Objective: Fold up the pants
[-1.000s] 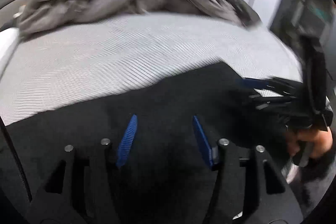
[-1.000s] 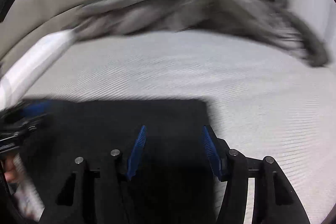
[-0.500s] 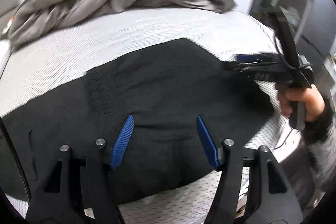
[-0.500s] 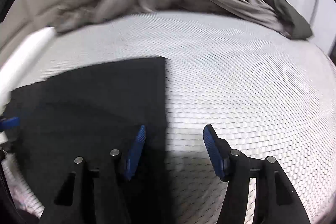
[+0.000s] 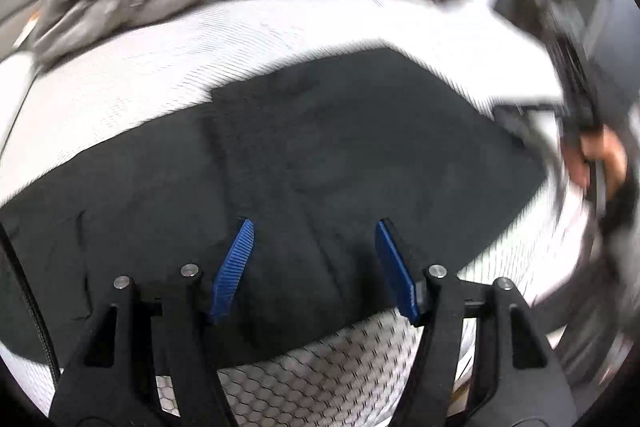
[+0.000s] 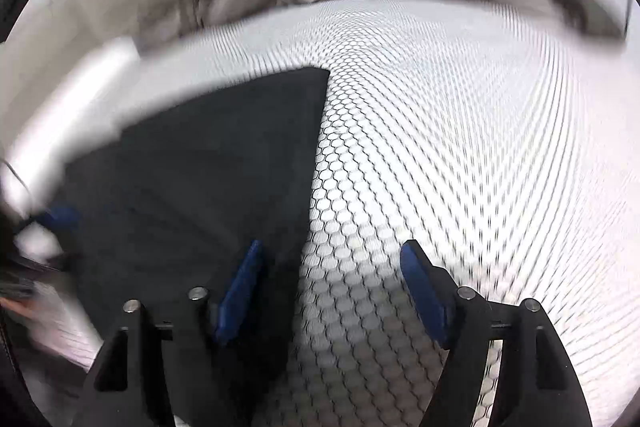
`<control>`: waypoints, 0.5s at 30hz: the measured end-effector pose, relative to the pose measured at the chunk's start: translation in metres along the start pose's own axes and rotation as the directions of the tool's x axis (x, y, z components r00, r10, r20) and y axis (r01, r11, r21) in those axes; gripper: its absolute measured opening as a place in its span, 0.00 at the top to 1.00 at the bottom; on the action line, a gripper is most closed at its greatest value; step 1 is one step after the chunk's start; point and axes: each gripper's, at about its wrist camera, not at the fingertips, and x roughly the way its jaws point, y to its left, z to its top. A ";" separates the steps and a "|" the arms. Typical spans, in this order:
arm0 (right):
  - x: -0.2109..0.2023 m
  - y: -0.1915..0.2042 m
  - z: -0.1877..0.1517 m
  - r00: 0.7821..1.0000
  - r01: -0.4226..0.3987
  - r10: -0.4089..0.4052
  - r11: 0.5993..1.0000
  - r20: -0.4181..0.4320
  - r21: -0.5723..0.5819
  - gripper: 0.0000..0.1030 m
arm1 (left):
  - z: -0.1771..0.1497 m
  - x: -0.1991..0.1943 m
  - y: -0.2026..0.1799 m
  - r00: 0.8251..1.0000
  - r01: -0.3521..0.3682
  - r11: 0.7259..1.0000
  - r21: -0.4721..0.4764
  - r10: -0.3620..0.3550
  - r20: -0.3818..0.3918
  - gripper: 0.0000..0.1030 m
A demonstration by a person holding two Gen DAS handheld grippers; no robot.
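Since half a second earlier both cameras had swung in closer over the black pants (image 5: 320,155), which lay flat on the bed's (image 6: 460,131) mesh cover. Left hand-held gripper (image 5: 314,263) hovered with fingers apart above the cloth; right hand-held gripper (image 6: 332,287) straddled its edge, also apart, holding nothing. Soft, limp and light, the fabric would likely sag, so hem corners or the waistband looked the best places to pinch.

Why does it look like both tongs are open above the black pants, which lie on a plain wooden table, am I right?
Not quite: the left wrist view shows the black pants on a honeycomb-patterned white mattress, not wood. Both the left tongs and right tongs are open.
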 end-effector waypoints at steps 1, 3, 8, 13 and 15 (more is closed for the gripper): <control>0.002 -0.010 0.002 0.997 -0.073 0.073 0.996 0.007 0.060 0.35 | 0.006 -0.003 0.010 1.000 -0.002 0.998 -0.063 0.003 0.027 0.40; 0.011 -0.012 0.002 0.982 -0.184 0.186 0.975 -0.007 0.121 0.43 | 0.014 -0.005 0.027 0.997 -0.013 0.984 -0.177 0.026 0.067 0.39; 0.050 0.009 0.018 0.965 -0.245 0.254 0.962 -0.065 0.119 0.83 | 0.020 -0.005 0.056 0.993 -0.029 0.939 -0.343 0.065 0.096 0.39; 0.015 0.045 0.030 0.984 -0.174 0.176 0.981 0.022 -0.082 0.92 | 0.010 -0.019 0.063 0.988 -0.079 0.930 -0.360 0.120 0.093 0.38; 0.027 0.034 0.024 0.995 -0.093 0.090 0.994 -0.046 -0.057 0.84 | 0.005 -0.019 0.071 0.986 -0.121 0.919 -0.375 0.156 0.065 0.38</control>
